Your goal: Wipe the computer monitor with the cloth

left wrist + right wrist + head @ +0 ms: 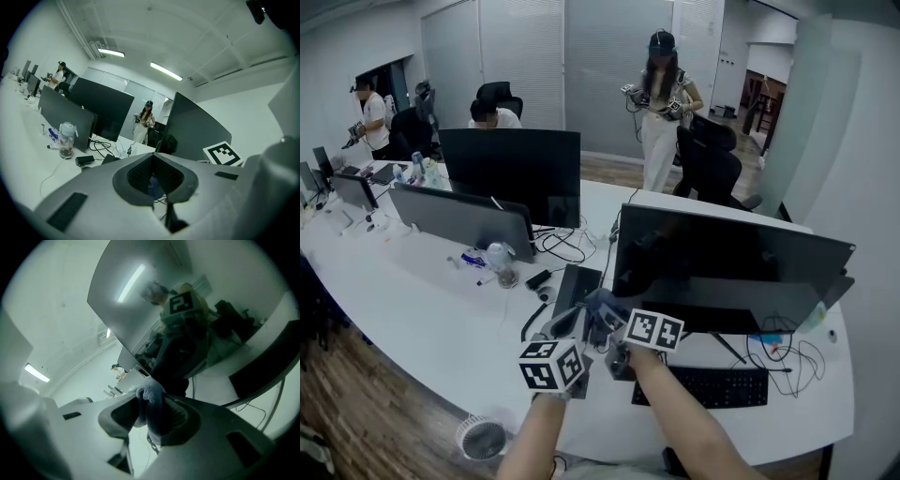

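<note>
We see an open-plan office | one long white surface (pixel 412 309) carries rows of dark monitors (pixel 722 267), a keyboard (pixel 712 386) and tangled cables (pixel 567 246) | black swivel chairs (pixel 712 159) stand behind it | we note strip lights (pixel 166 71) overhead, blinds (pixel 525 47) along the back wall, people (pixel 492 112) at other stations

ceiling strips (pixel 165 71) give even light; one glares off the monitor (pixel 123 319); fisheye edges go black, near parts seem blurred.
</note>
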Action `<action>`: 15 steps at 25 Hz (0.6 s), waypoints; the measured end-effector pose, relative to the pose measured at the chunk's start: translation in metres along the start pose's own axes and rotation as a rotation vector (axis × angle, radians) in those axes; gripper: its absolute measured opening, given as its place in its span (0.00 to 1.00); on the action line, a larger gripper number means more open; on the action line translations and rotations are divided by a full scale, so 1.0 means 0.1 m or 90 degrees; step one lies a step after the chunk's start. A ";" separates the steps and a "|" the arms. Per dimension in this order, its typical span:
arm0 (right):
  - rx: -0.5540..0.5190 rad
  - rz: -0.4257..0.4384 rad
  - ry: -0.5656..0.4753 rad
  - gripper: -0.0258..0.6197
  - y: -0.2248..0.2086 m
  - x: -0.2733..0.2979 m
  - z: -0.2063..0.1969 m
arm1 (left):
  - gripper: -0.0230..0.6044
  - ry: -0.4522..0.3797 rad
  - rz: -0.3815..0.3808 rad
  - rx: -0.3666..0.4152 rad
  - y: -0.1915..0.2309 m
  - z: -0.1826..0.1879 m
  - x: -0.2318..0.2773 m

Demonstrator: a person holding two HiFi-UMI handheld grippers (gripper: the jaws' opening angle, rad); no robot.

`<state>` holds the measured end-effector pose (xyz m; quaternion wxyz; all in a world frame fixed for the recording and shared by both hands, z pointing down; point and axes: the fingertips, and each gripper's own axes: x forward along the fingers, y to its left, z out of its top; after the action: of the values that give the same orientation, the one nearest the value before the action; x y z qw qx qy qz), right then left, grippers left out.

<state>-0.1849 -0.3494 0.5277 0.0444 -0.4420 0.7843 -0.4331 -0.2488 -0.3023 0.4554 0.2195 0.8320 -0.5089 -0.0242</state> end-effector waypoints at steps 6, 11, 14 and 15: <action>-0.007 0.015 -0.008 0.24 0.08 -0.04 0.11 | 0.05 -0.003 0.001 0.004 -0.05 0.03 0.01; -0.009 0.025 -0.020 0.24 0.15 -0.06 0.17 | 0.05 -0.006 -0.001 0.014 -0.09 0.09 0.01; -0.010 0.030 -0.021 0.24 0.18 -0.08 0.21 | 0.05 -0.005 -0.003 0.017 -0.11 0.10 0.01; -0.010 0.032 -0.023 0.24 0.20 -0.09 0.23 | 0.05 -0.005 -0.004 0.019 -0.13 0.10 0.02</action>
<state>-0.1823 -0.3528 0.4967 0.0654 -0.4303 0.7976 -0.4176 -0.2401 -0.3025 0.4416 0.2049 0.8366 -0.5076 -0.0209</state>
